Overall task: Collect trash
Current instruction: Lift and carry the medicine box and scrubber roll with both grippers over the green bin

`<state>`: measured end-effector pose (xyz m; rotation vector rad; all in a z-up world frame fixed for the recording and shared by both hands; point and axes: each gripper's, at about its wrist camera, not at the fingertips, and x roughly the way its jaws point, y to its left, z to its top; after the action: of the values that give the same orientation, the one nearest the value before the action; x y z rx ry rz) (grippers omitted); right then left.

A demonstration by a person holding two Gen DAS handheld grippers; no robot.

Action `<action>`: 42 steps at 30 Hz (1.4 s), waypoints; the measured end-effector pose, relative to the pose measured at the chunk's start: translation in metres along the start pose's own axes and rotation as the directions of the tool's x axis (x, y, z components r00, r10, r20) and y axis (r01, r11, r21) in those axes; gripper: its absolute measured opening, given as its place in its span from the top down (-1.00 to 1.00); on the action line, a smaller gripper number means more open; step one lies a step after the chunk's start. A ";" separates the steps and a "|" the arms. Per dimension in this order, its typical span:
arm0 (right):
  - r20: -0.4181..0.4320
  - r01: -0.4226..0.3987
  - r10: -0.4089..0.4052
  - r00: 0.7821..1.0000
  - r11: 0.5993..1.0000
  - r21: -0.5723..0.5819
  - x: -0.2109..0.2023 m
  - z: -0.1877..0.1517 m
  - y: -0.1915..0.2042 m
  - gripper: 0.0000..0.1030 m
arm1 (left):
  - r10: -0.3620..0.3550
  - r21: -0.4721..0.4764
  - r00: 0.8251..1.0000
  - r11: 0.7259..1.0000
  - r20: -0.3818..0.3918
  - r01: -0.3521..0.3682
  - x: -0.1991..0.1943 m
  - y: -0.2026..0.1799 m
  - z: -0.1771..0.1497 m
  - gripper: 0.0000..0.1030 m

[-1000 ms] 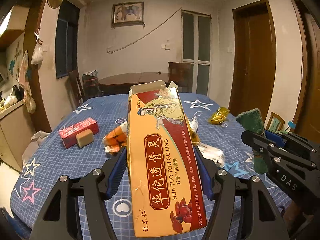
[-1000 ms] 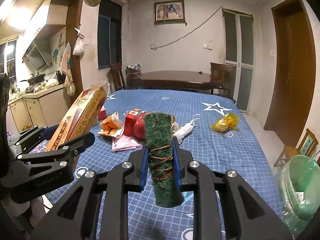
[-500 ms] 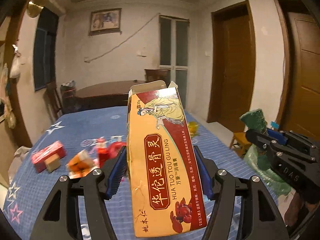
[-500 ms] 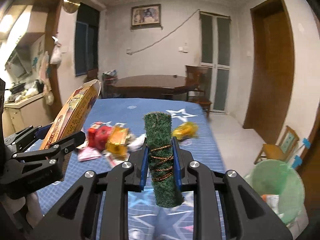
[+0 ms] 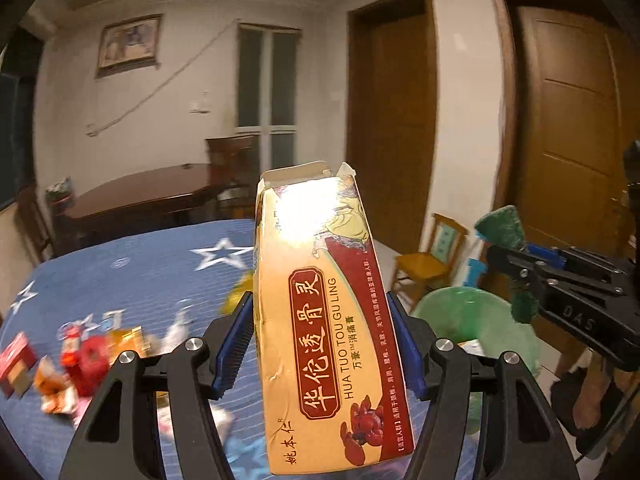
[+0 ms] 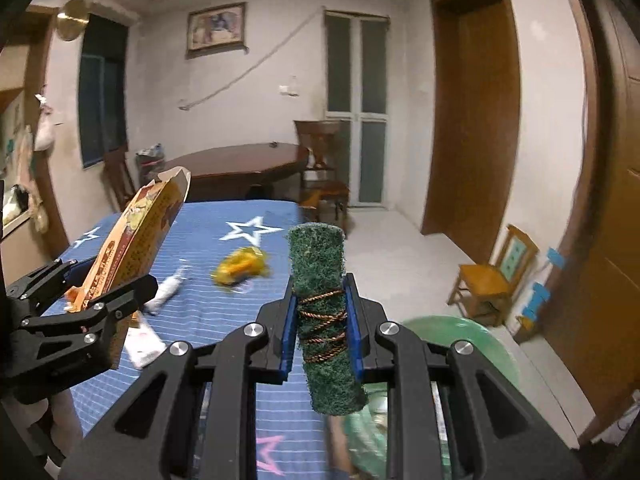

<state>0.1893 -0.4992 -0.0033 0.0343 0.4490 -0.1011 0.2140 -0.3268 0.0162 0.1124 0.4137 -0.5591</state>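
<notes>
Two pieces in hand, bin just ahead, more litter left.
Left gripper [image 5: 326,344] fingers grasp the medicine carton [image 5: 320,320]; right gripper [image 6: 320,328] fingers clamp the green scrubber roll [image 6: 324,320]; green bin [image 6: 472,344] beneath right fingers; wrappers [image 6: 240,266] remain on tabletop [image 6: 224,320] beyond.

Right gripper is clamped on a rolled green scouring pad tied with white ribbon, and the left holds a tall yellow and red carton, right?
Not quite: the rolled green scouring pad in the right gripper is tied with brown twine, not white ribbon, as the right wrist view shows. The left gripper does hold the tall yellow and red carton.
</notes>
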 end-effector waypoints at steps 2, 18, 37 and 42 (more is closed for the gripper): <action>-0.022 0.017 -0.017 1.000 1.000 0.019 0.003 0.001 -0.018 0.62 | -0.032 0.014 0.999 0.999 -0.015 0.032 0.013 -0.014 0.005 -0.26; -0.319 0.087 -0.026 0.948 0.980 0.179 0.066 -0.028 -0.134 0.62 | -0.289 0.046 0.905 0.947 -0.313 0.318 0.162 -0.134 0.013 -0.26; -0.490 0.102 0.064 0.869 0.947 0.306 0.113 -0.068 -0.194 0.62 | -0.301 0.028 0.787 0.927 -0.538 0.374 0.292 -0.184 -0.034 -0.26; -0.496 0.098 0.073 0.865 0.946 0.309 0.117 -0.072 -0.199 0.62 | -0.291 0.034 0.789 0.930 -0.542 0.366 0.296 -0.185 -0.038 -0.26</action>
<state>0.2421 -0.7041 -0.1213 0.3928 0.9555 -0.1806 0.3289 -0.6203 -0.1382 0.3376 0.9503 -0.9095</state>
